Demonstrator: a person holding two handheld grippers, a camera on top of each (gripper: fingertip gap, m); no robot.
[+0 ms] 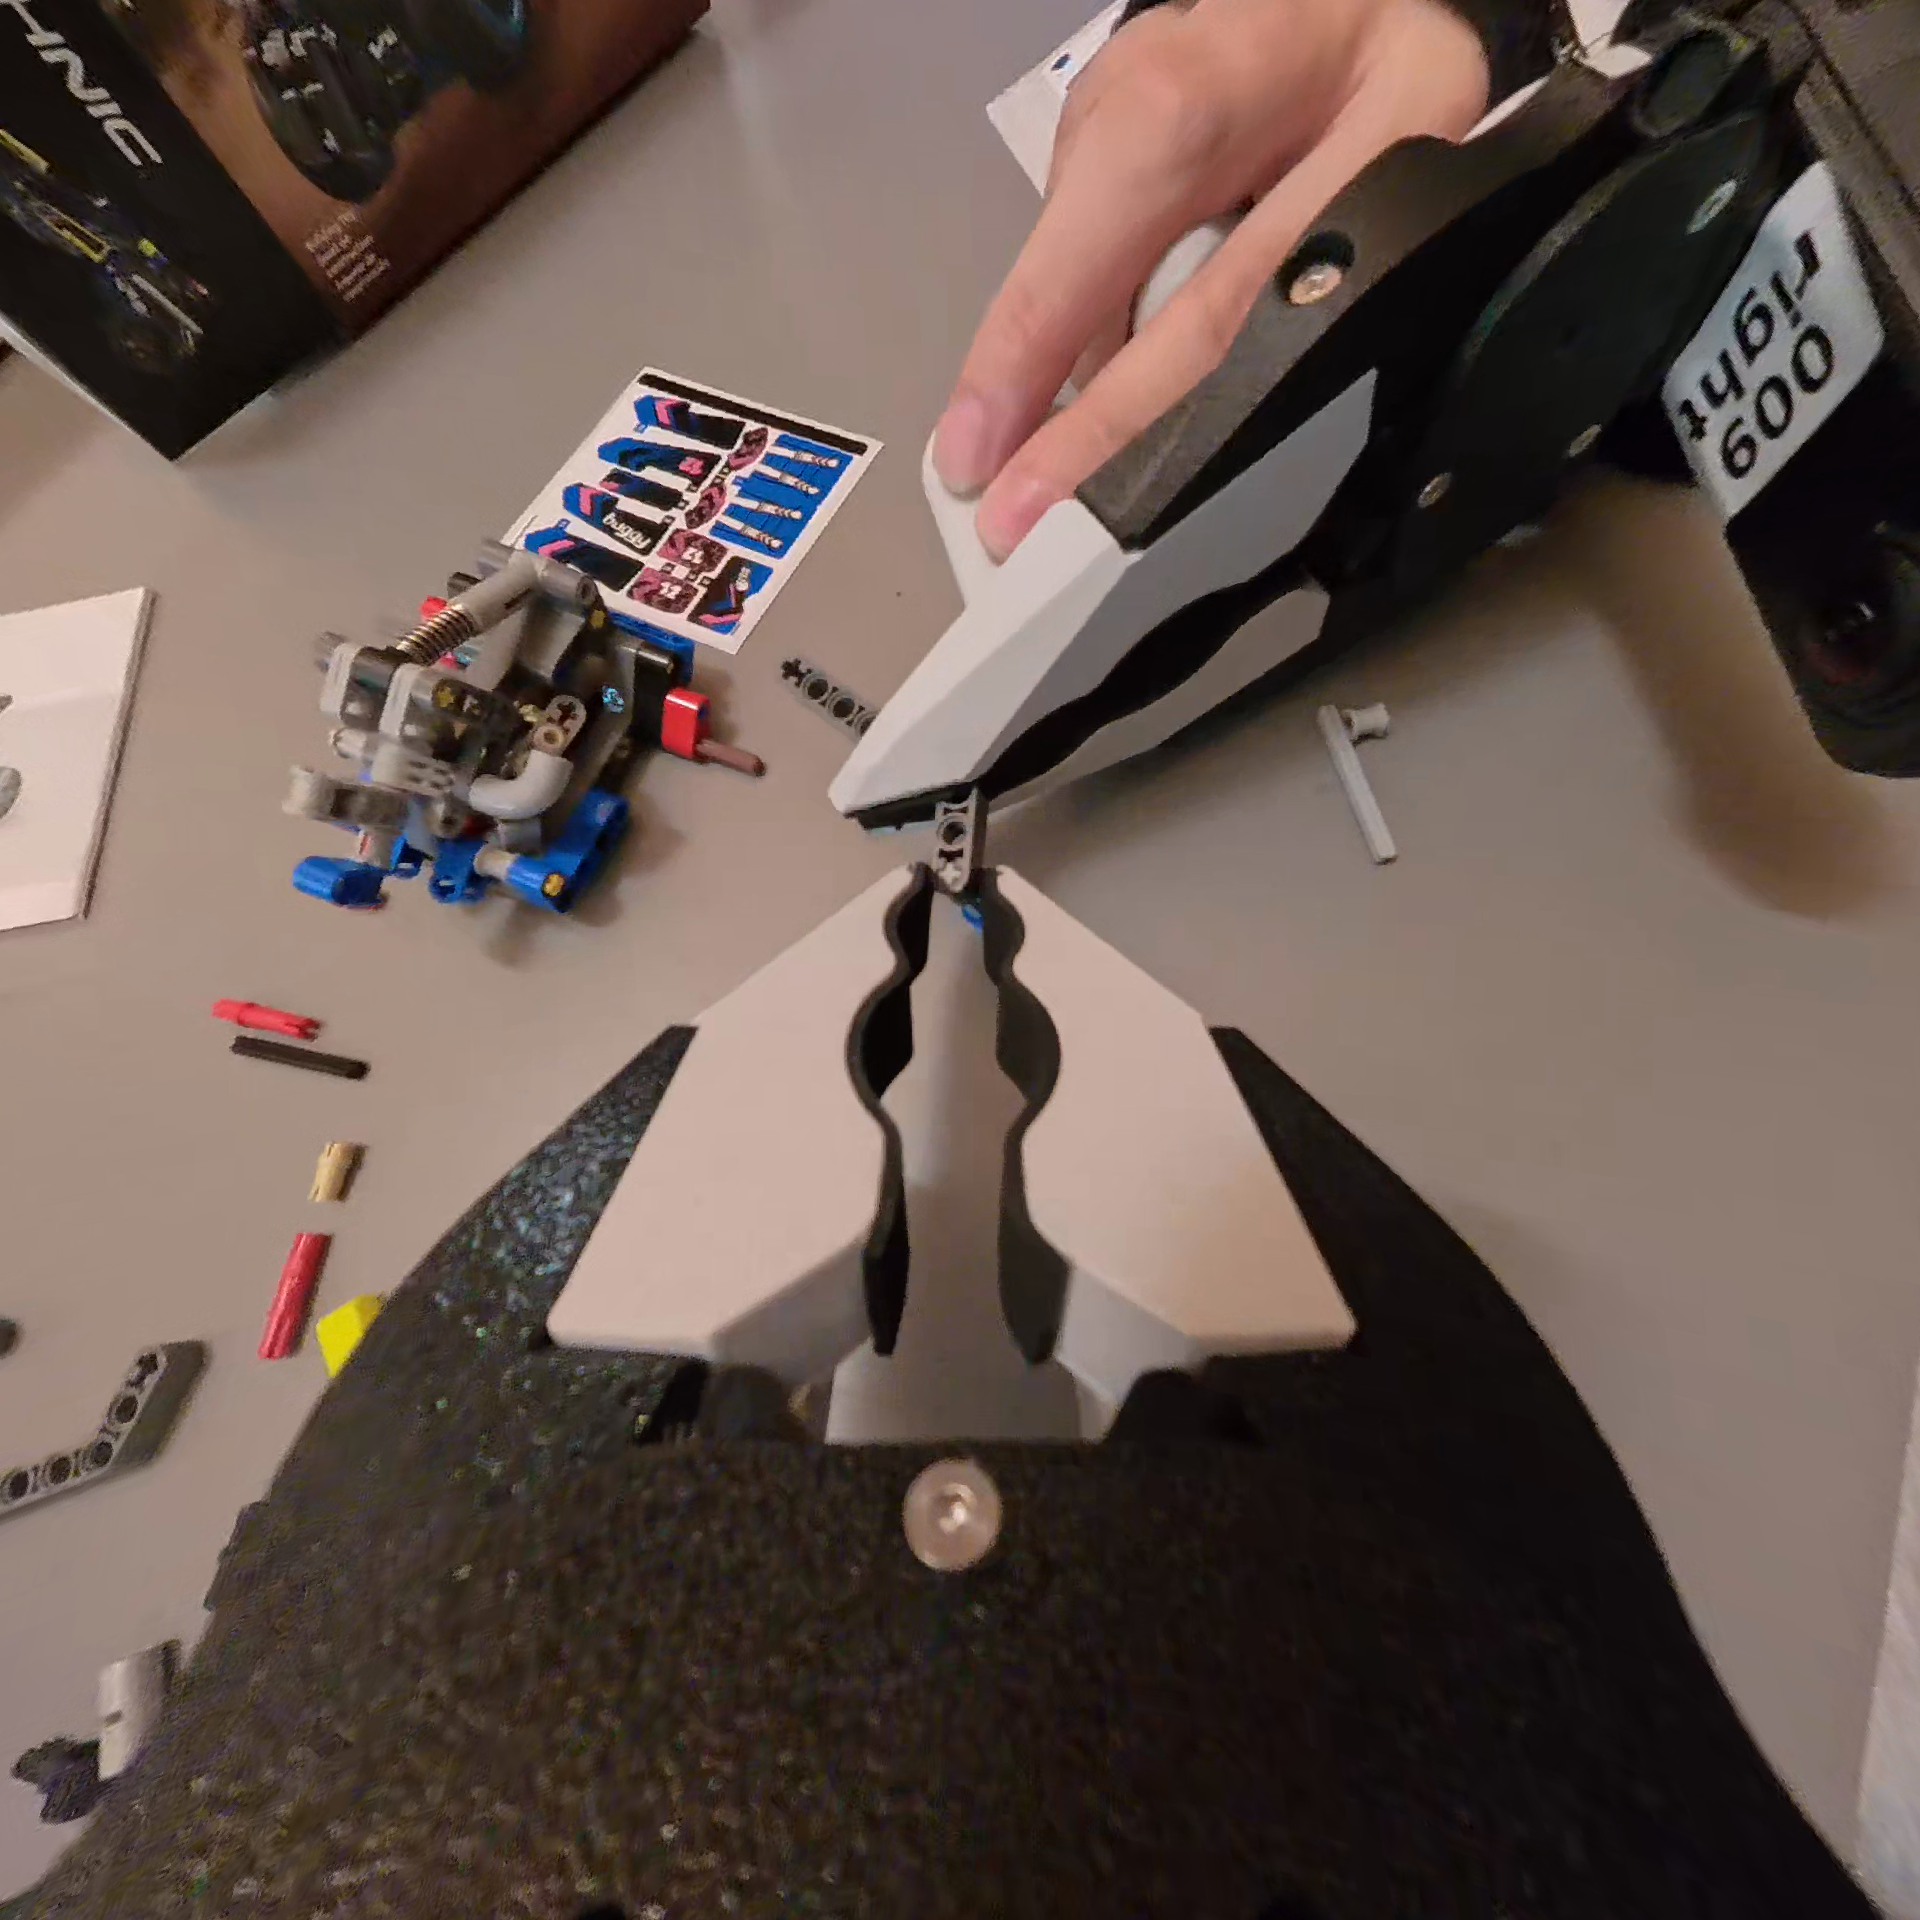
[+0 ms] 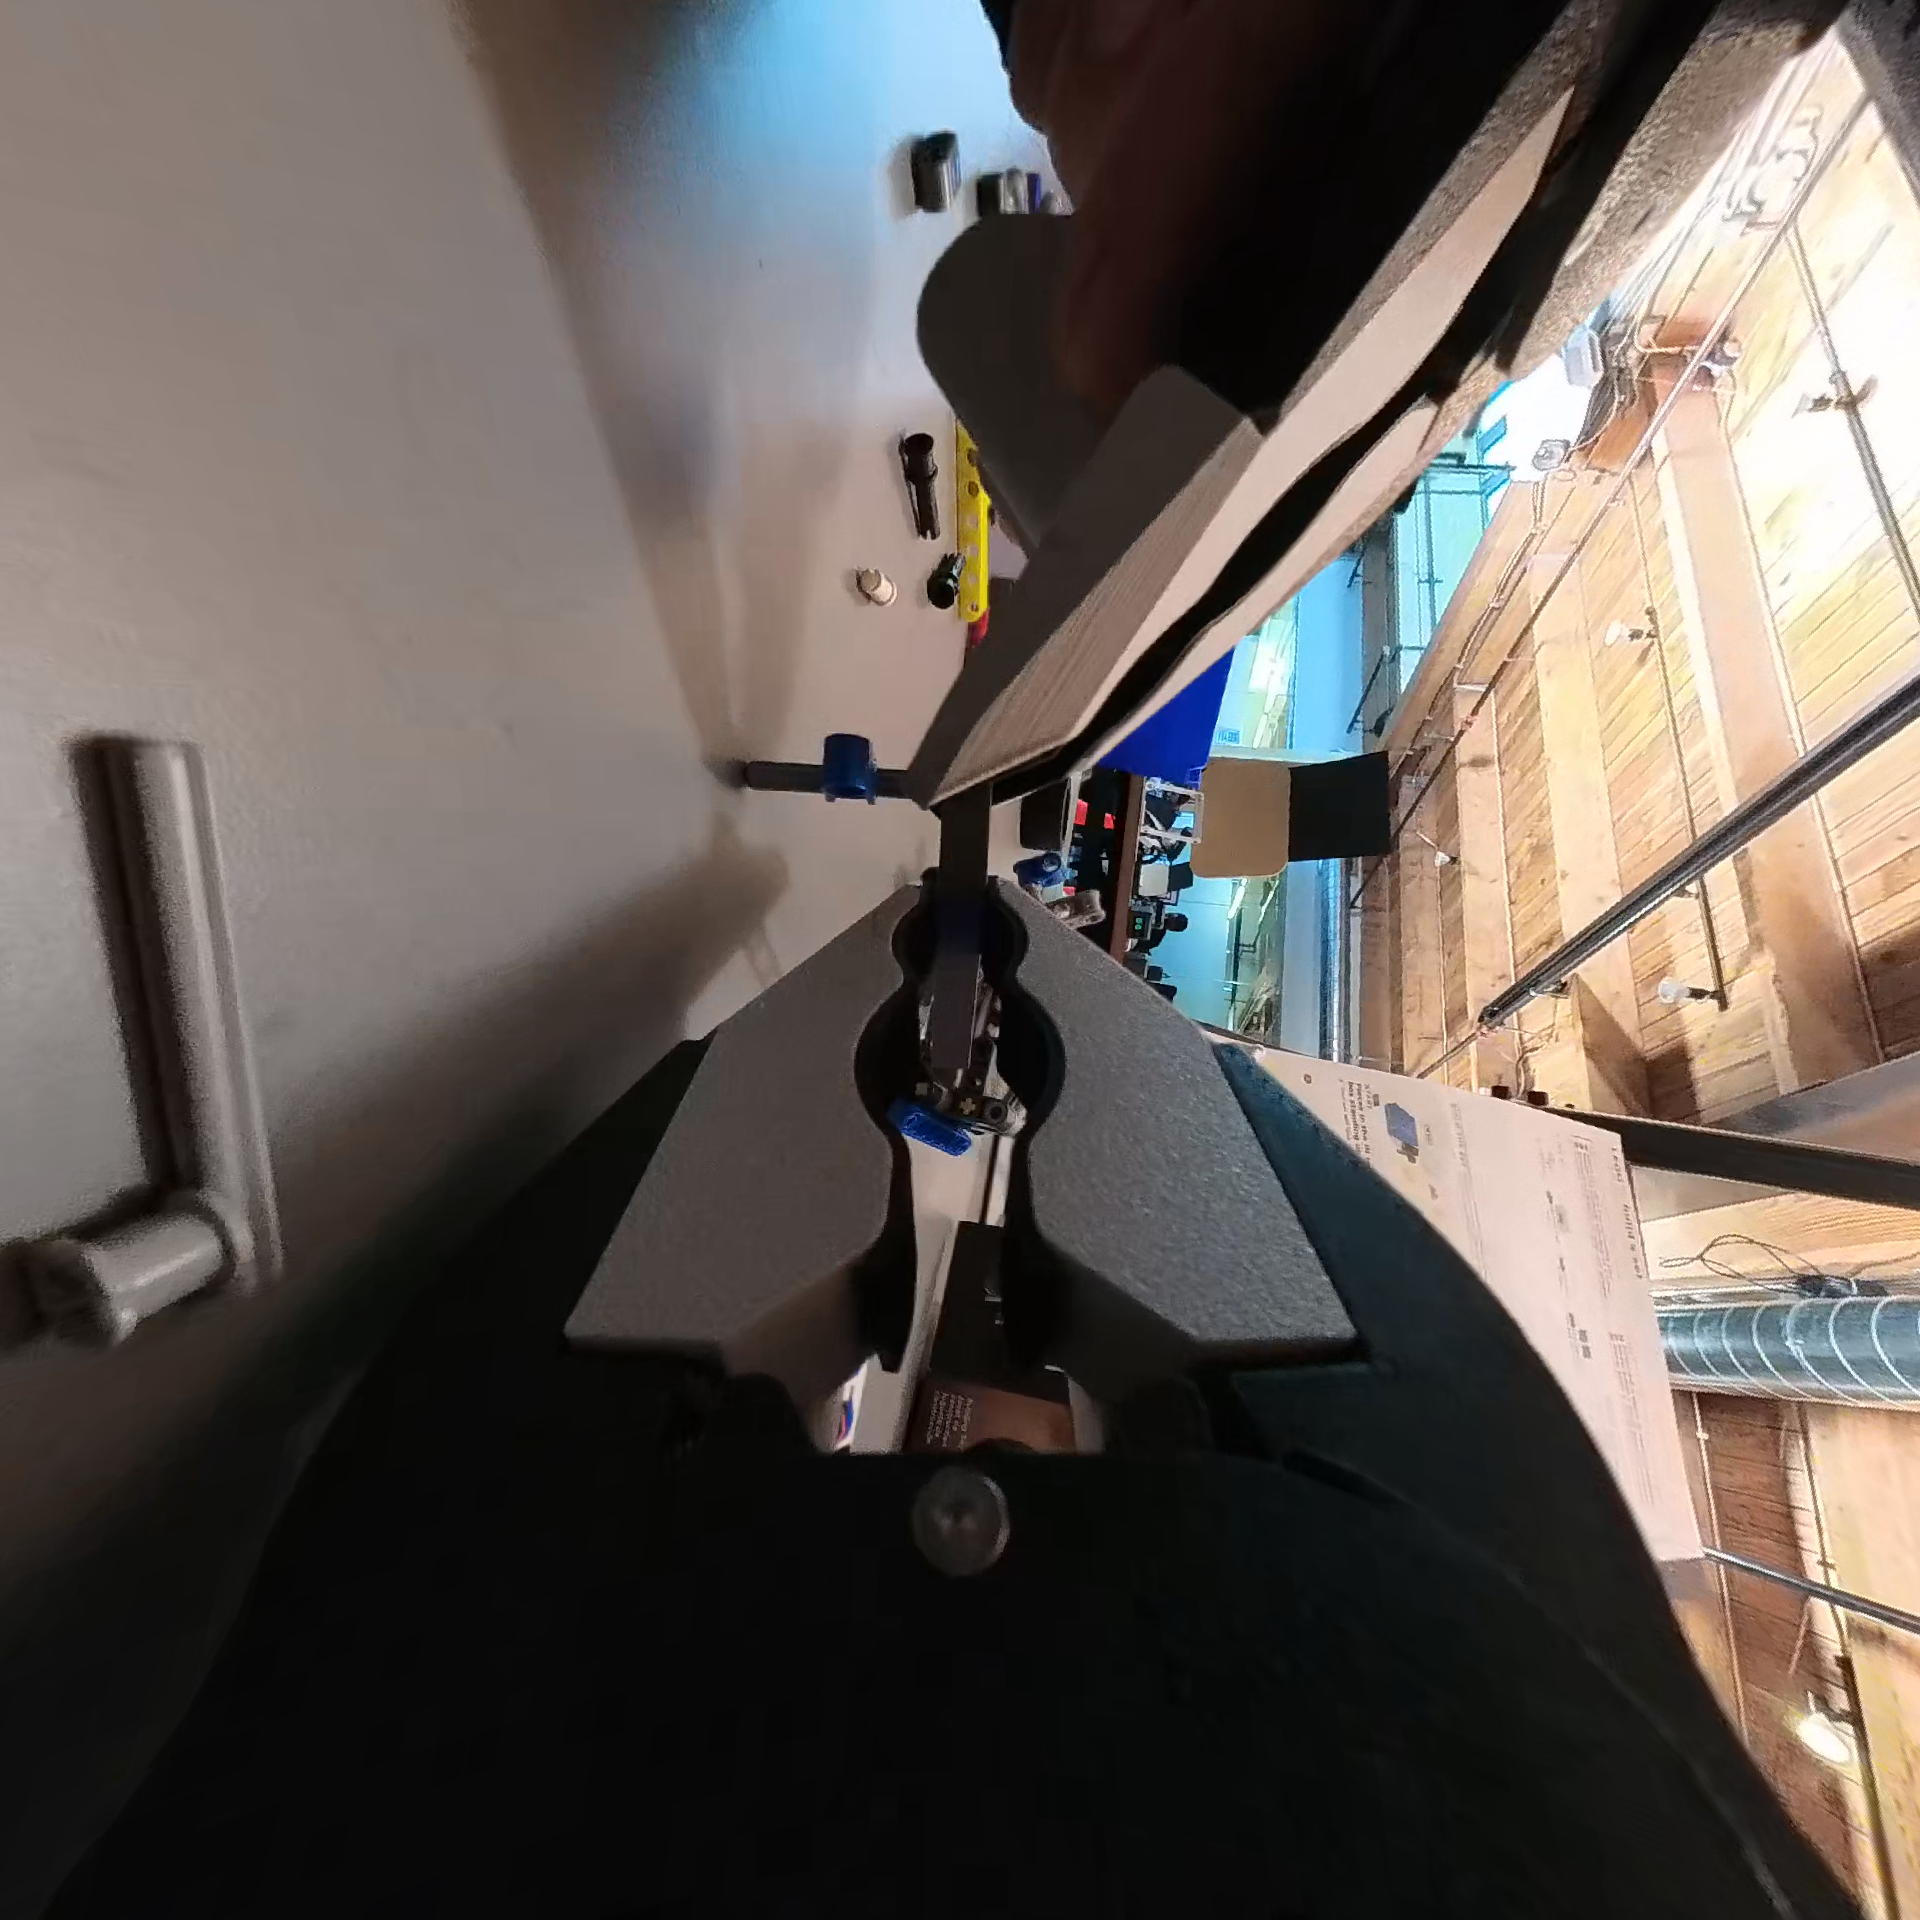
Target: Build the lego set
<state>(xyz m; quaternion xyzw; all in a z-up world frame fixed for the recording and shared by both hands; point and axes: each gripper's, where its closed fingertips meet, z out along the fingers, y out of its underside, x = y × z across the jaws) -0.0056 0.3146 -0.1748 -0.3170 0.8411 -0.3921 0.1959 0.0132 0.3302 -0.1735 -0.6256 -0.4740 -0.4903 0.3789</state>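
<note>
Small dark beam [image 1: 958, 831]: held above the bench [image 1: 1351, 1091], pinched at both ends, between the two sets of tongs; a blue pin shows at its lower end.
Left tongs [image 1: 954, 883]: tips nearly closed on the lower end of the small dark beam.
Right tongs [image 1: 920, 805]: tips closed on the upper end of the same beam; a hand [image 1: 1164, 239] wraps the handle.
Right wrist view: the small dark beam [image 2: 961, 914] runs from the right tongs [image 2: 961, 894] up to the left tongs [image 2: 951, 795].
Part-built model [image 1: 478, 727]: grey, black and blue, on the bench left of the tongs, well apart.
Sticker sheet [image 1: 691, 494]: flat, just behind the model.
Loose parts: red pin [image 1: 265, 1015], black axle [image 1: 298, 1058], tan pin [image 1: 335, 1171], long red pin [image 1: 294, 1294], left on the bench; grey axle [image 1: 1356, 779] right.
Box [image 1: 260, 156]: far left corner.
</note>
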